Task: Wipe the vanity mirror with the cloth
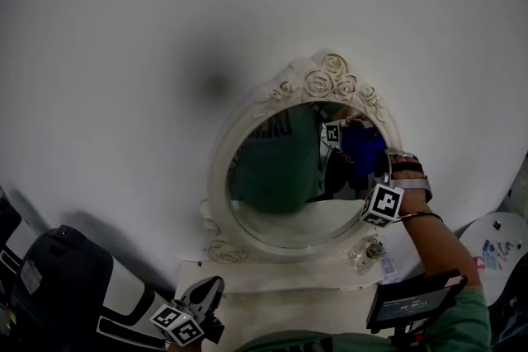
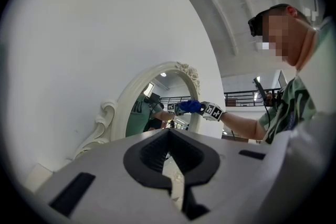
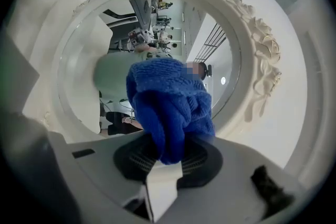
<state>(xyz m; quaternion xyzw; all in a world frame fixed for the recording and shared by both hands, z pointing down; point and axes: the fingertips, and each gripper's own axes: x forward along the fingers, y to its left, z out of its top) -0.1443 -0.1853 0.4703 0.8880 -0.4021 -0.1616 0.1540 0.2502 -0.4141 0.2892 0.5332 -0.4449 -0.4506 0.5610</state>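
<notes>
The vanity mirror (image 1: 289, 177) stands upright on its white base at the far side of the tabletop (image 1: 264, 313), its back to a plain white wall (image 1: 165, 53). Its oval glass sits in a cream frame with carved roses on top. The blue knitted cloth (image 3: 168, 102) is up at the right side of the glass, just under the roses. It is bunched into a wad and pinched at its near end by the right tongs (image 3: 167, 161), which are clamped on it. Whether the wad actually touches the glass cannot be told for sure, but it looks pressed against it or very near it.

The left tongs (image 2: 169, 157) hang low at the near left, well apart from the mirror, closed and empty.

Nothing steadies the mirror, so a hard push high on the glass could rock it or slide it. The grip takes only a small bite of the cloth, and a firm drag might pull it free and let the hard tips scrape the glass. The loose knit could also snag on the roses.
</notes>
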